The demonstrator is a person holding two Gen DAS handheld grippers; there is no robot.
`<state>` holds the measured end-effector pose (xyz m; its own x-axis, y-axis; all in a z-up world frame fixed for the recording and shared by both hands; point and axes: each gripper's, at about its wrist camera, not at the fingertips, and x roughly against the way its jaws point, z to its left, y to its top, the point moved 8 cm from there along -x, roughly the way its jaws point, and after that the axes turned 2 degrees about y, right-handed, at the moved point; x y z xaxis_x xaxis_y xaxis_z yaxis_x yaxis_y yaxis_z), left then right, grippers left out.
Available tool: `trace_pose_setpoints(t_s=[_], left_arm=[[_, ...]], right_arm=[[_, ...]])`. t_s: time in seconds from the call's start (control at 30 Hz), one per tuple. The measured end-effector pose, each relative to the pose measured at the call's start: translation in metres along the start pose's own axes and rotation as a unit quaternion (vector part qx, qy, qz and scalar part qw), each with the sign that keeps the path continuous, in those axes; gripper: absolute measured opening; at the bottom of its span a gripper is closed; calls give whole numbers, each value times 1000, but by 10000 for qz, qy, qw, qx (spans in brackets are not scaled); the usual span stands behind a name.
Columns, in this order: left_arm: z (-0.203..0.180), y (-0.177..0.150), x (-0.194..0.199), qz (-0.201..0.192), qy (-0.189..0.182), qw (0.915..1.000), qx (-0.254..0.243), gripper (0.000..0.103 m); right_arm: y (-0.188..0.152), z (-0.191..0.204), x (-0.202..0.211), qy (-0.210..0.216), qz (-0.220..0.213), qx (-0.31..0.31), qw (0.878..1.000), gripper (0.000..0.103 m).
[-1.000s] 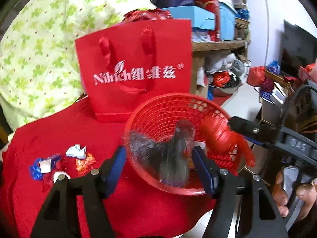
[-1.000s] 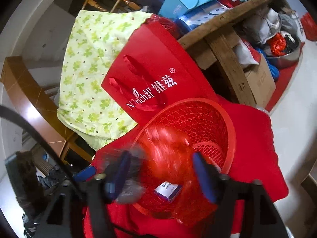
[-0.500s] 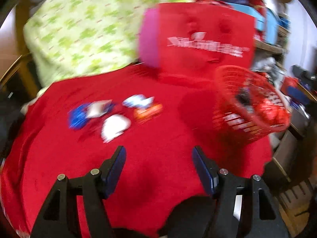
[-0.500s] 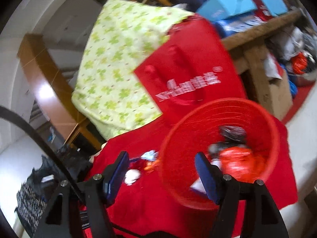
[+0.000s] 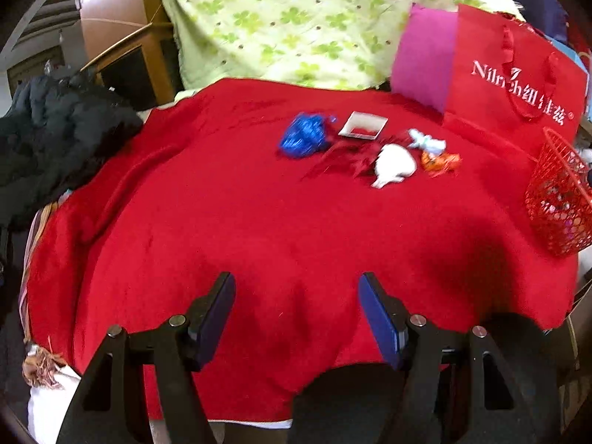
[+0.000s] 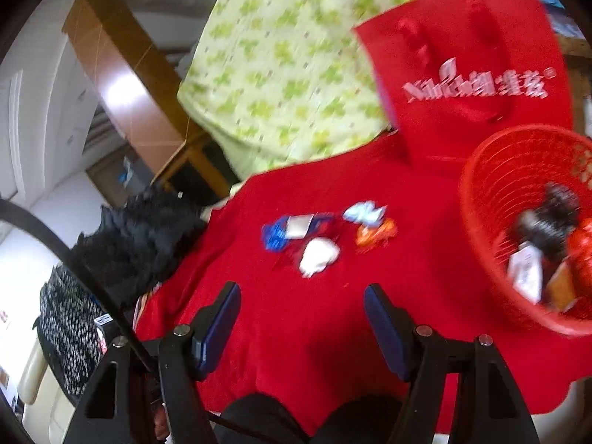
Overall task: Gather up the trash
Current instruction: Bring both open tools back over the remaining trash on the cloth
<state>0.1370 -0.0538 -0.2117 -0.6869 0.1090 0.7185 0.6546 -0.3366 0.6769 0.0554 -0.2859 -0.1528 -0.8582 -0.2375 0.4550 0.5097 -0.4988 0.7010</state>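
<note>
Both grippers have been drawn back from the red basket (image 6: 518, 222), where they hovered a second ago. Nearest, the left gripper (image 5: 296, 307) and right gripper (image 6: 301, 314) are held over the red cloth (image 5: 240, 222) on the worktop, jaws spread wide, nothing gripped. Farther on, a cluster of wrappers (image 5: 370, 148) is seen lying on the cloth: blue, white, orange, plus a small white tray (image 5: 362, 124). Some trash is held in the basket at the right edge. Behind stands a red gift bag (image 5: 518, 85).
</note>
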Motion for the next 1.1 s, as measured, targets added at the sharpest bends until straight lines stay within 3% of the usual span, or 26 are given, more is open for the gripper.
trace_pose_setpoints(t_s=[0.17,0.87,1.1], left_arm=[[17,-11,-4,84,84,9997,197,70],[88,-12,19,-236,511,9959,708,70],[100,-24,5,-89,494,9961,732,70]], right_arm=[[-20,17,-21,-5,362,170,9992,73],[-54,92,-82,178,1035,776,9914,73],[-51,86,-105,50,1043,687,9922,73]])
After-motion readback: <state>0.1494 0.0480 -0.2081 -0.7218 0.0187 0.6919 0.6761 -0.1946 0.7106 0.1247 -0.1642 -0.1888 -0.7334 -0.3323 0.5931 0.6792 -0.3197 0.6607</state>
